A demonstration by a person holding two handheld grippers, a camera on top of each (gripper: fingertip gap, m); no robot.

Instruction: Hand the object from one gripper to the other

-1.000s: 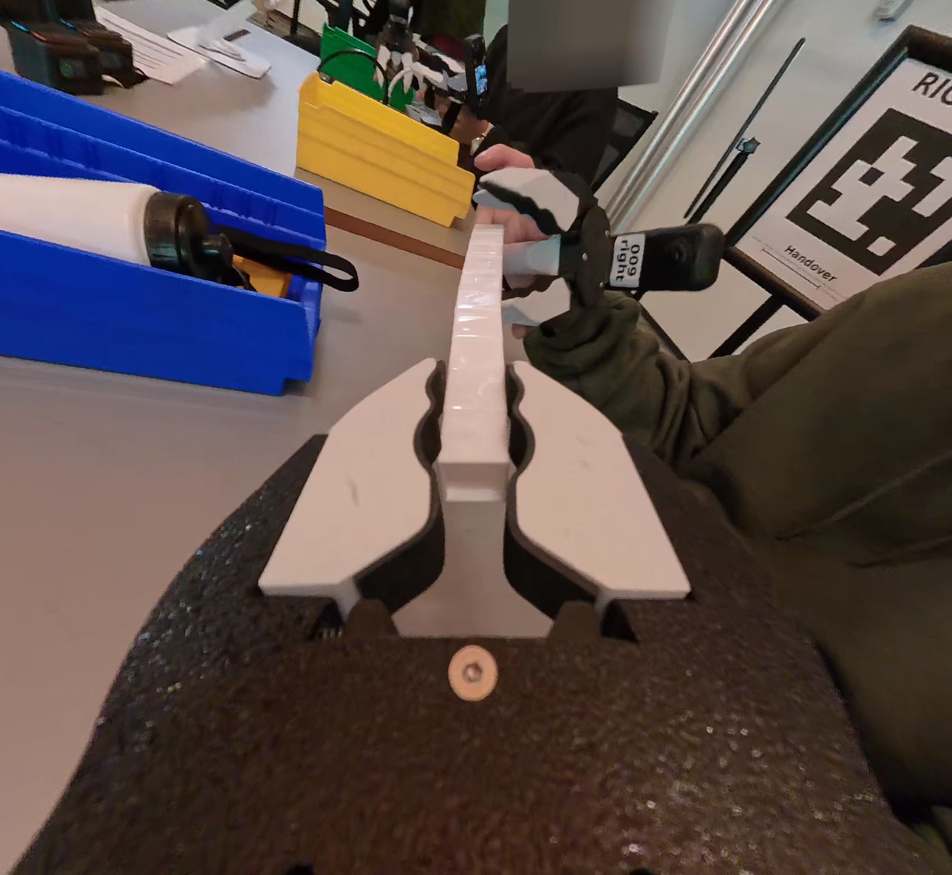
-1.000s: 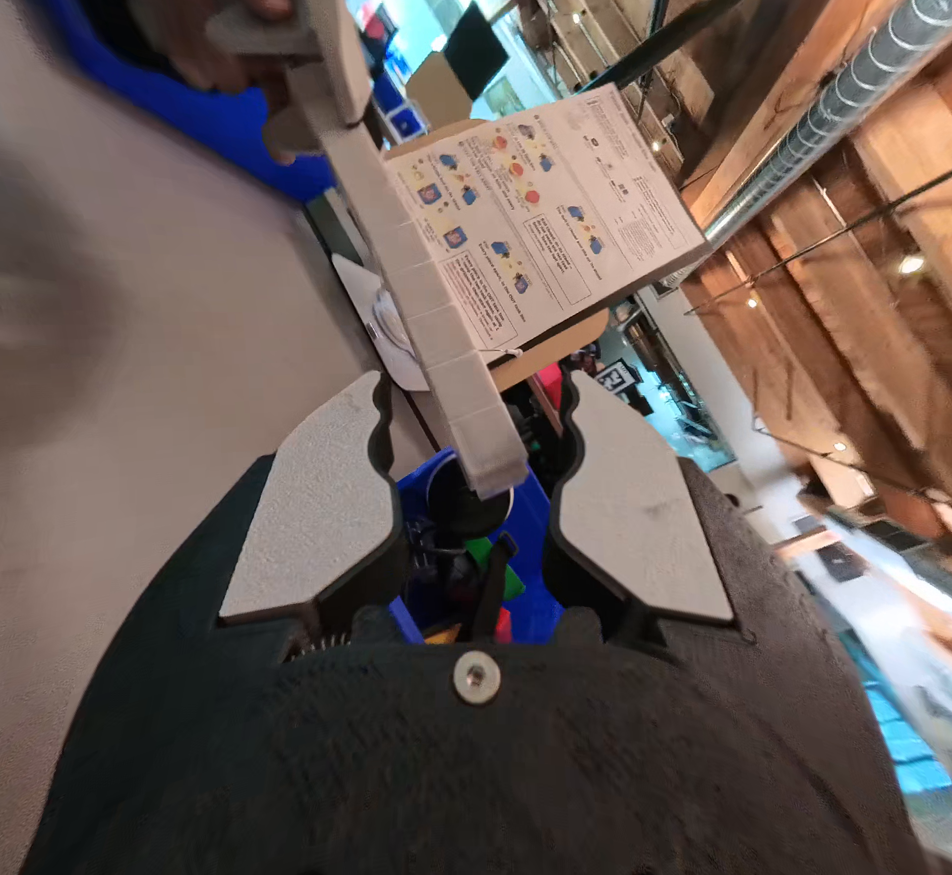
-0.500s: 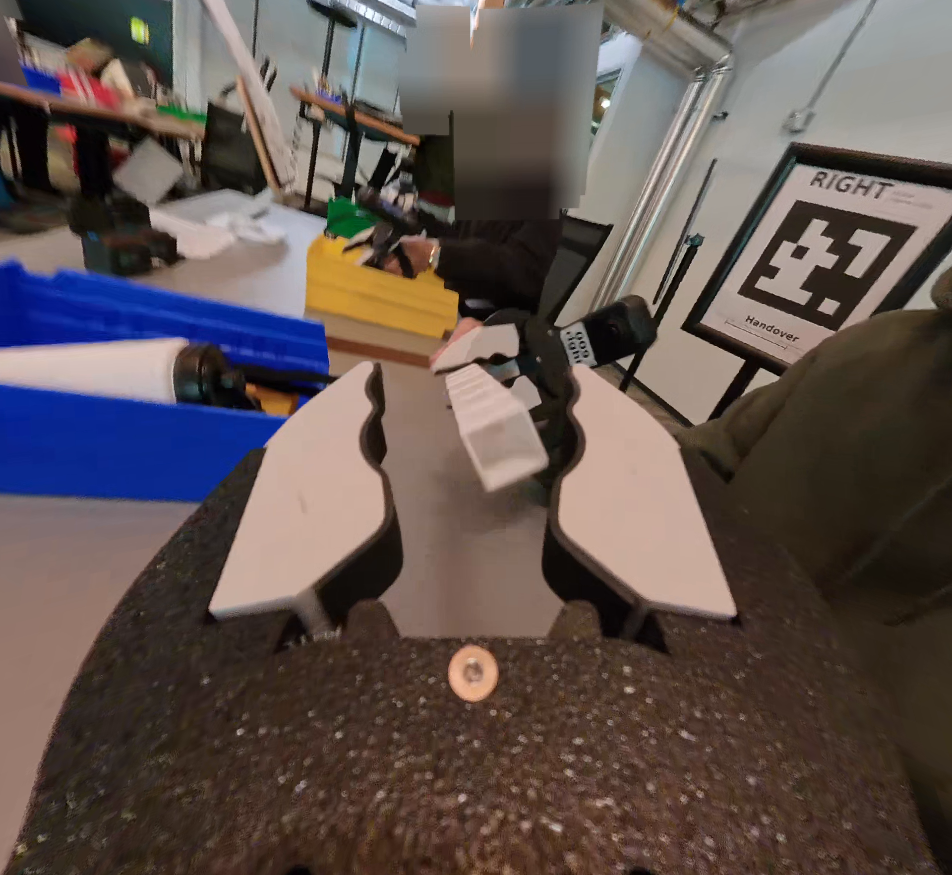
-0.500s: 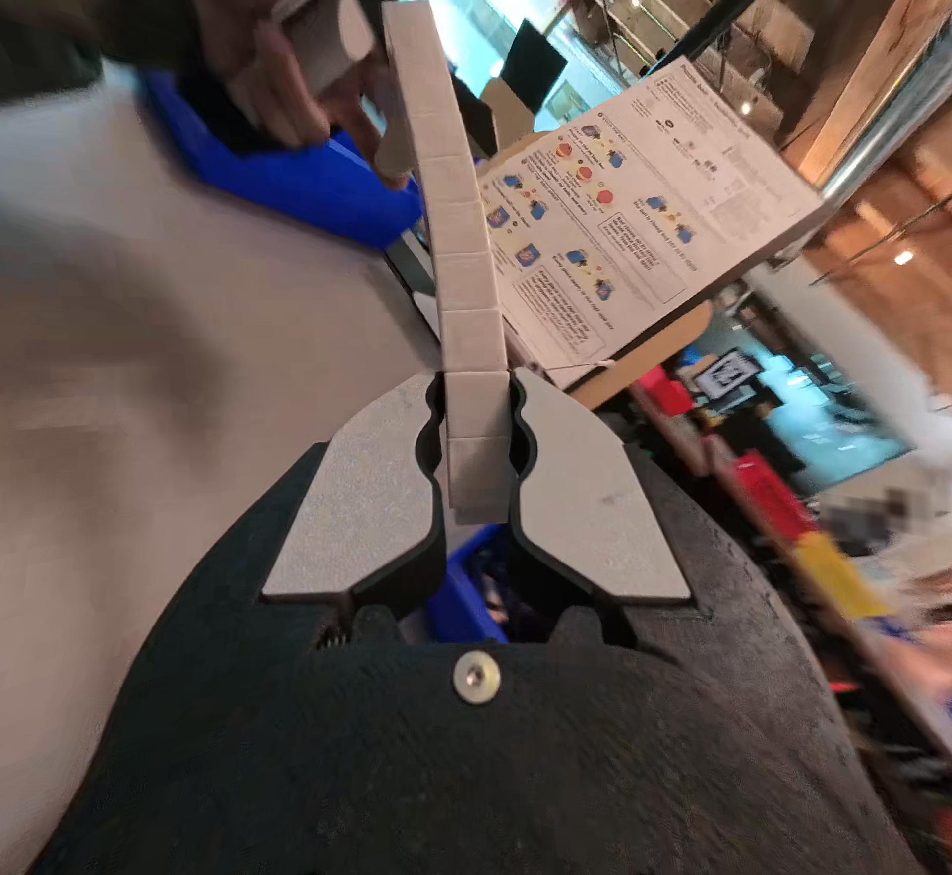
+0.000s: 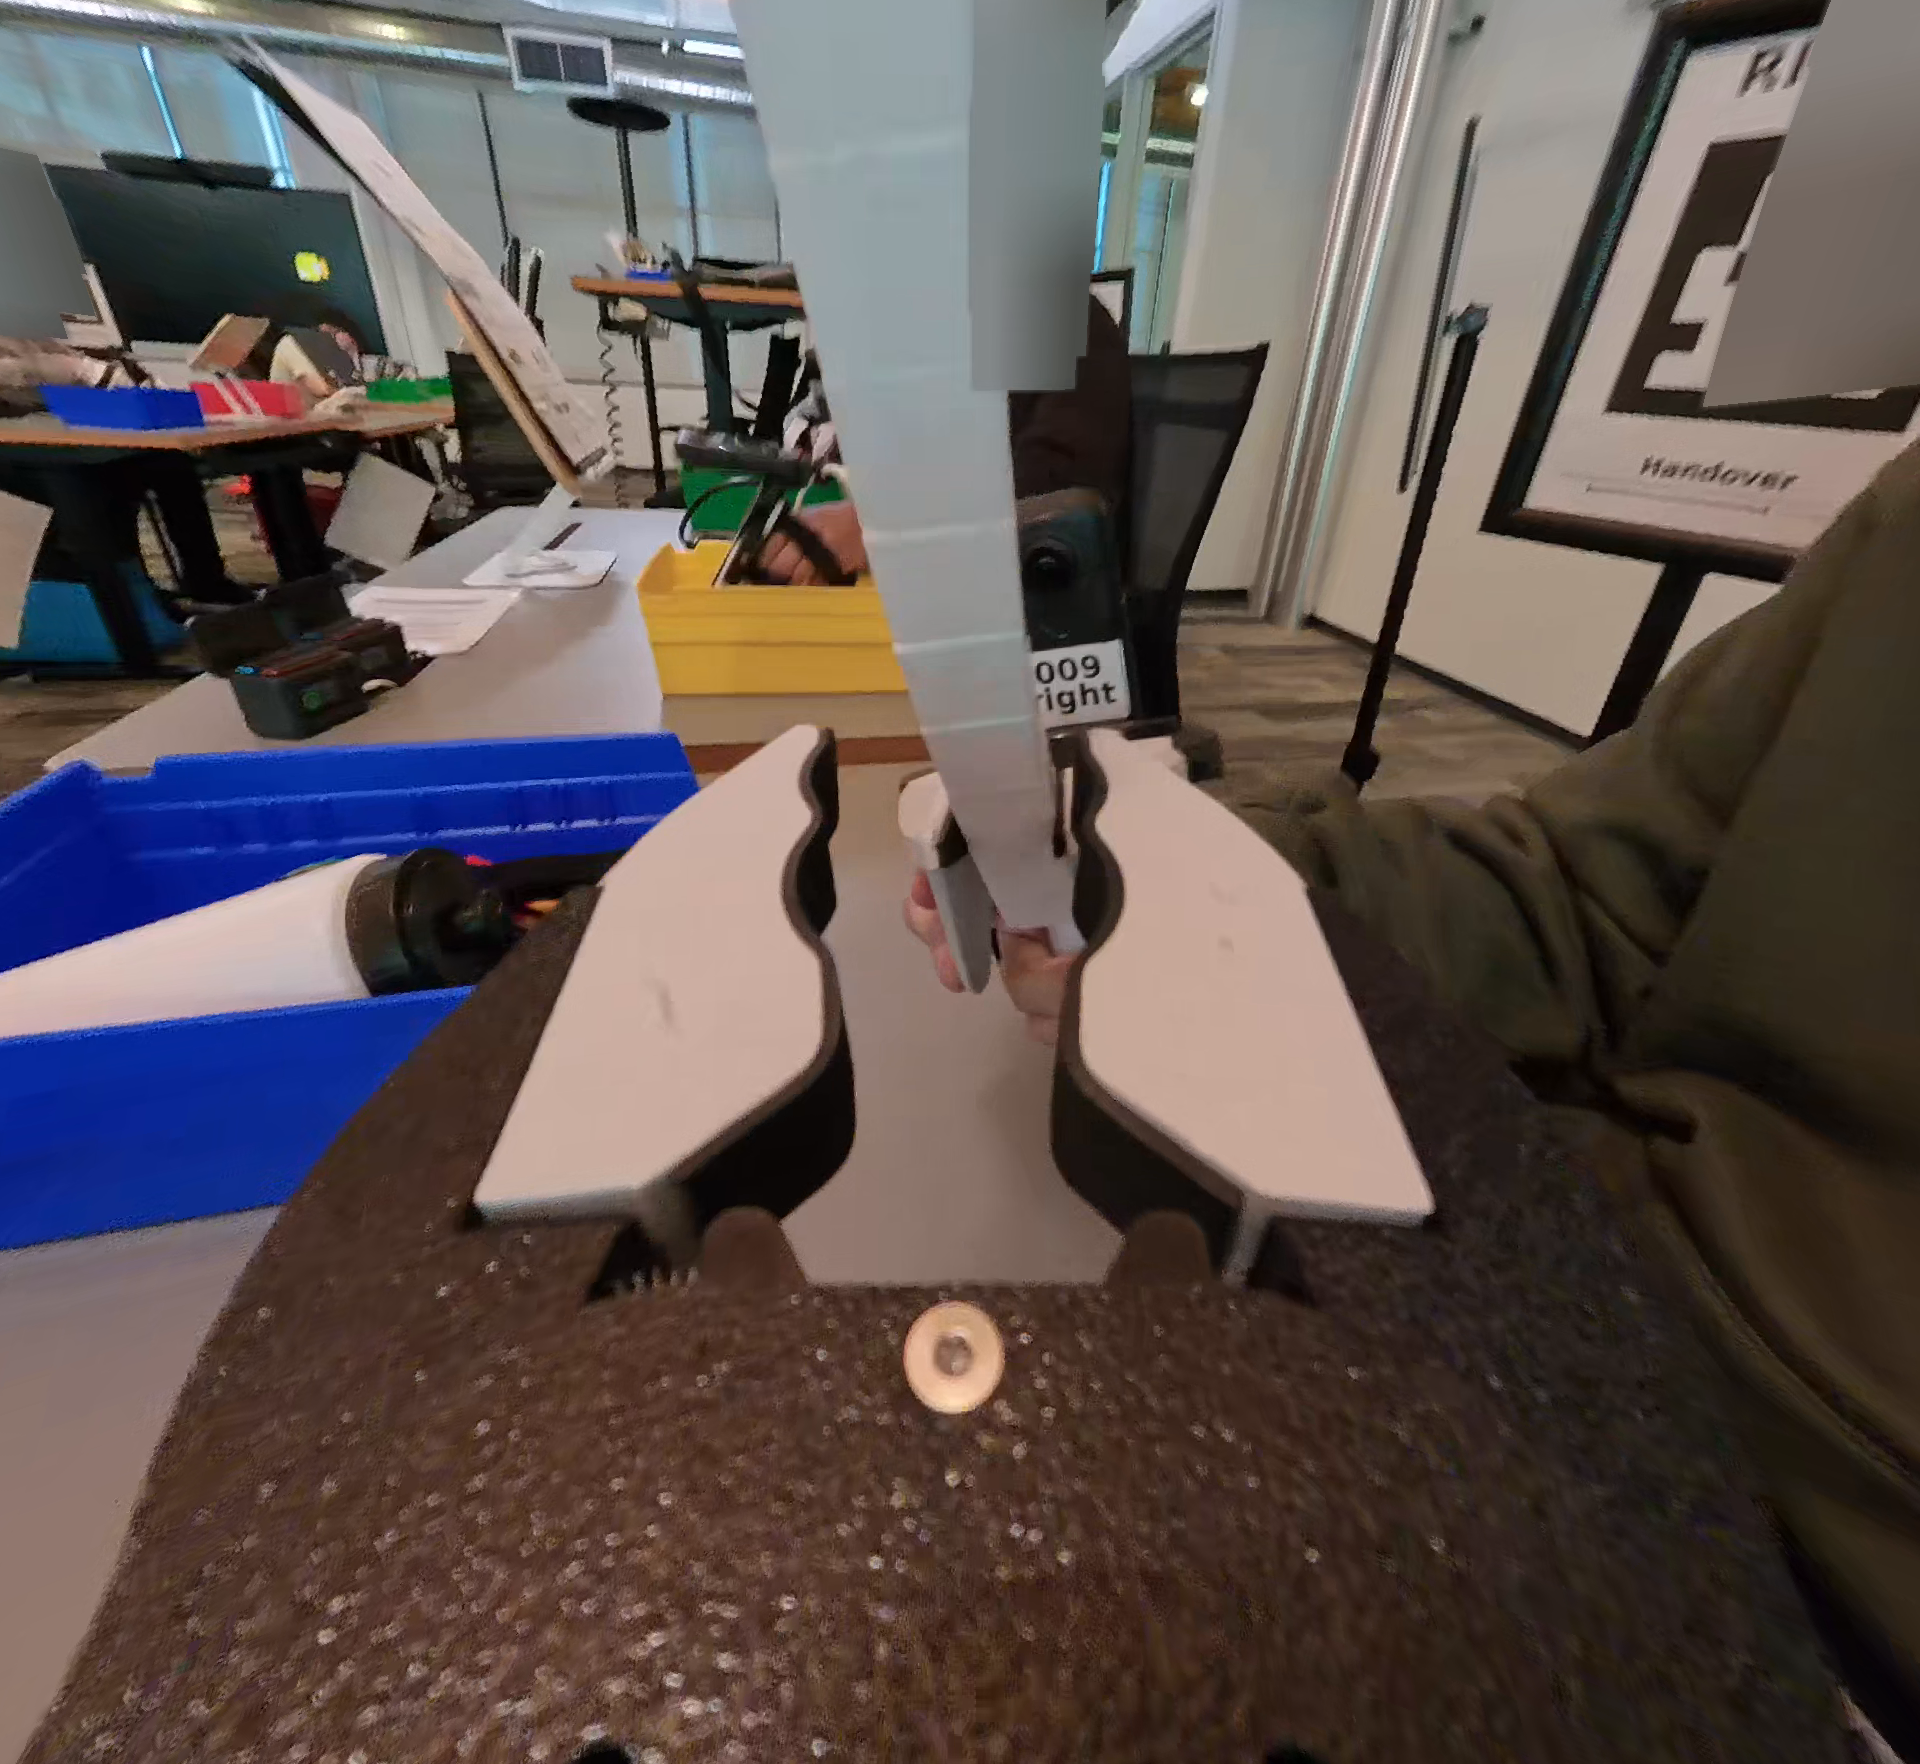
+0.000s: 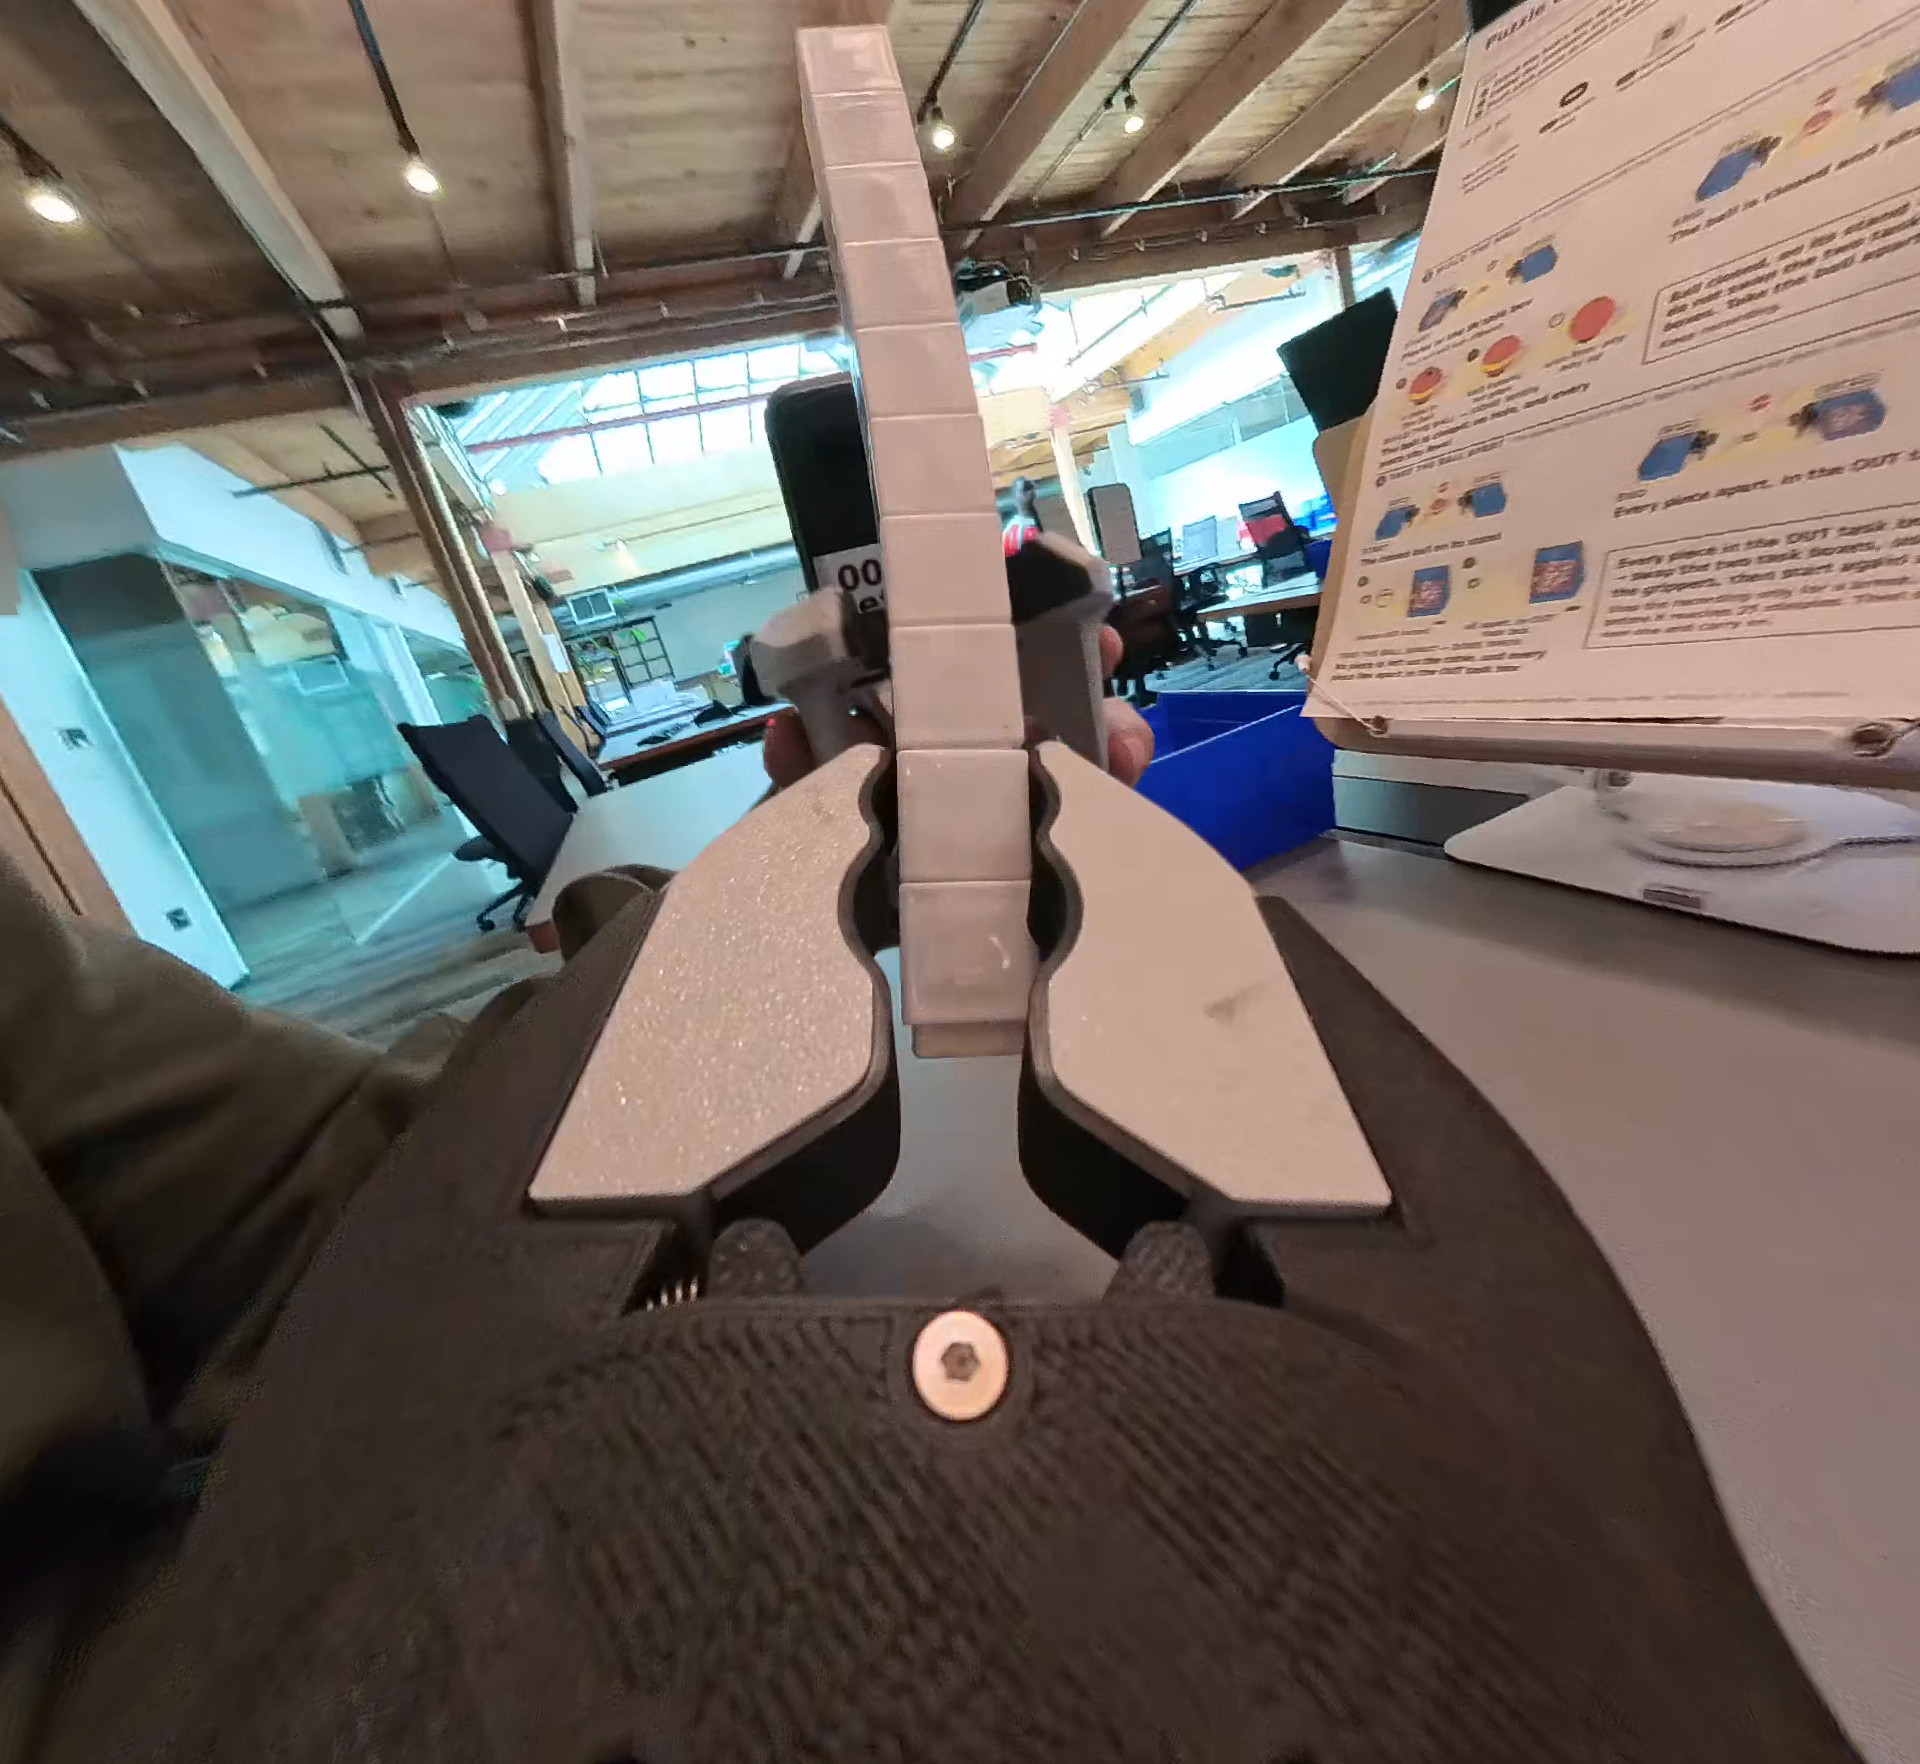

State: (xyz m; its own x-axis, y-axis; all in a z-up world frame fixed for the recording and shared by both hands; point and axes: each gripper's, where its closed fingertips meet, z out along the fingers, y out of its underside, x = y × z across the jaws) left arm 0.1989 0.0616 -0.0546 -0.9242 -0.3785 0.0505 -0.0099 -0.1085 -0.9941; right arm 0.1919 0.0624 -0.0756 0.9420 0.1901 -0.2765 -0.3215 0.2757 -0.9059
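Segmented white bar (image 6: 961, 841) clamped upright in right hand-held gripper (image 6: 961, 893); left hand-held gripper (image 5: 951, 867) spread, apparently empty.

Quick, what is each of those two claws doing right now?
Left gripper: open, holding nothing.
Right gripper: closed on the white segmented bar.

Left of the gripper: blue bin (image 5: 218, 1080) on grey surface (image 5: 582, 665), holding white cylinder with black cap (image 5: 312, 935). Ahead, farther off: yellow bin (image 5: 758, 634); black charger cases (image 5: 301, 665). Right of the gripper: framed sign on stand (image 5: 1704, 426). Right wrist view, right side: illustrated instruction sheet (image 6: 1662, 343) on white base (image 6: 1704, 862).
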